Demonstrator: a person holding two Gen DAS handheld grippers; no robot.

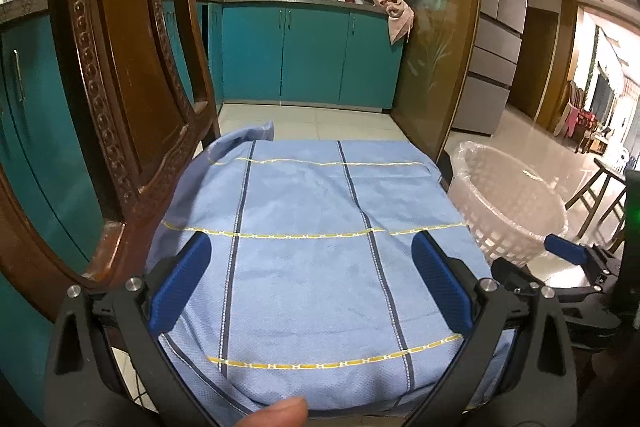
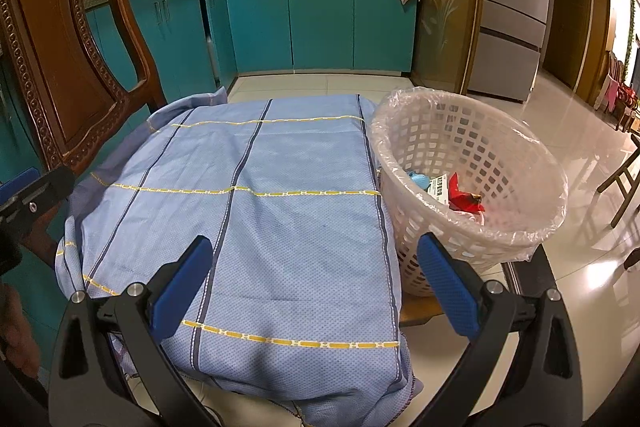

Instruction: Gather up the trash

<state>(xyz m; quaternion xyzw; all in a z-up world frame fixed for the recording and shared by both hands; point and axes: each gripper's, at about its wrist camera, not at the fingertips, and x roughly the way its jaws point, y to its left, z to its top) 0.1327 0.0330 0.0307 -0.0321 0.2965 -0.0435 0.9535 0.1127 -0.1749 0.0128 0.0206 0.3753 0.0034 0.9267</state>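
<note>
Teal kitchen cabinets (image 2: 320, 23) stand behind the blue checked cloth (image 2: 256, 227) over which I hold both tools: my left gripper (image 1: 310, 283) and my right gripper (image 2: 316, 287) each hang above it with blue fingers spread wide, grasping nothing. Just right of the cloth sits the white lattice basket (image 2: 480, 243), lined with a clear bag, and the trash (image 2: 456, 193) lies inside it: red, blue and printed scraps. A carved wooden chair (image 2: 60, 67) rises on the left.
</note>
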